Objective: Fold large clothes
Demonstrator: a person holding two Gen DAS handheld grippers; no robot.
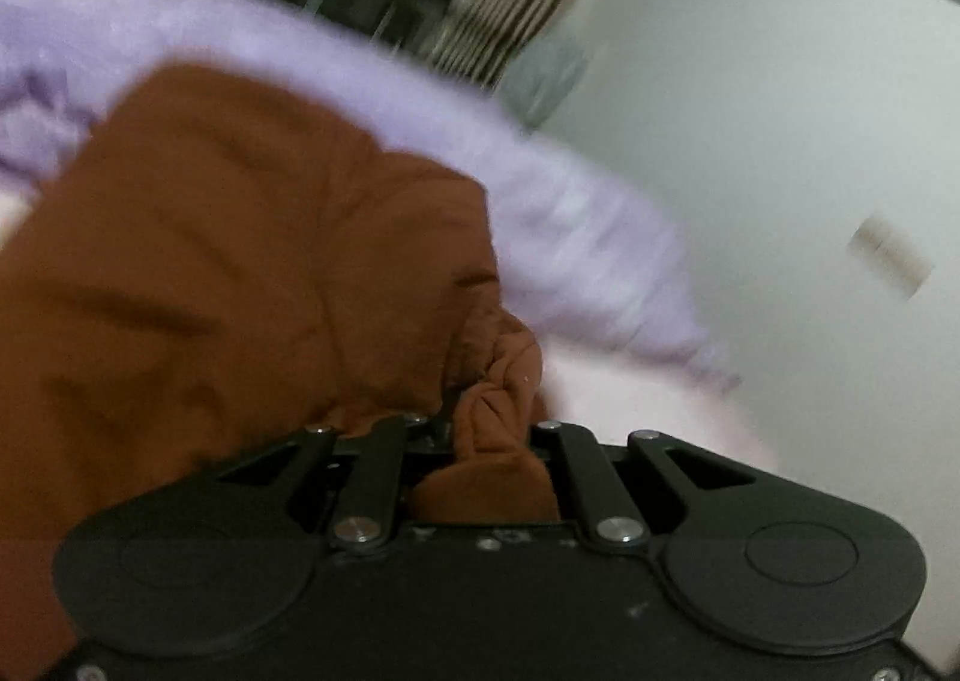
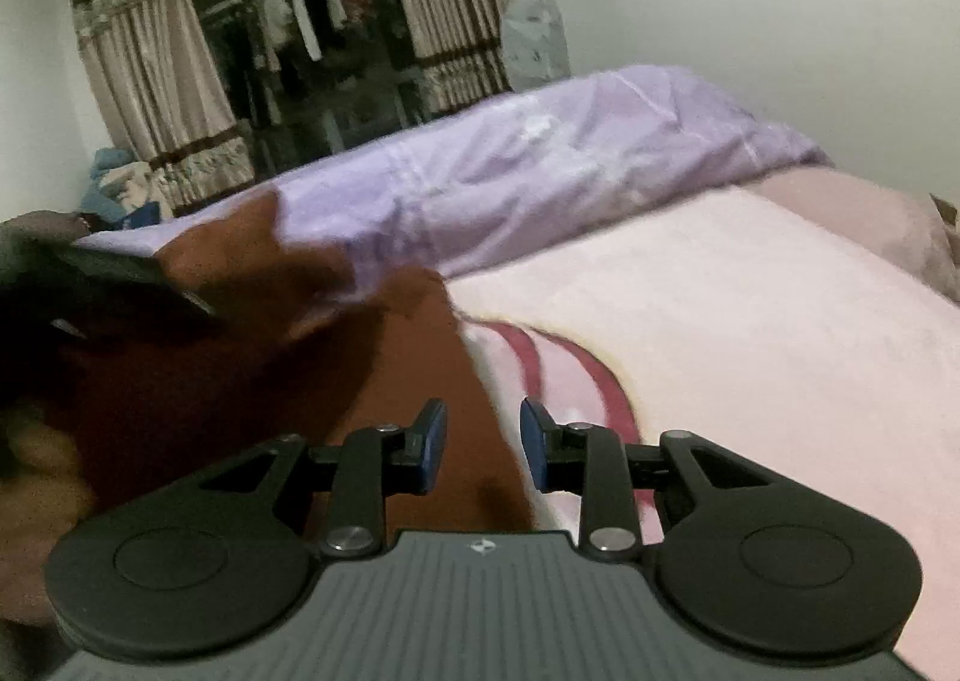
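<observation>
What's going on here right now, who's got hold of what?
A person with a gripper in each hand is working on a brown garment on a bed with a pink sheet. The left gripper is shut on a bunched bit of the garment, which hangs in loose folds. The right gripper is open, holding nothing, its fingers over the garment's edge. A purple blanket lies heaped behind. The left view is motion-blurred. No neat fold shows yet.
</observation>
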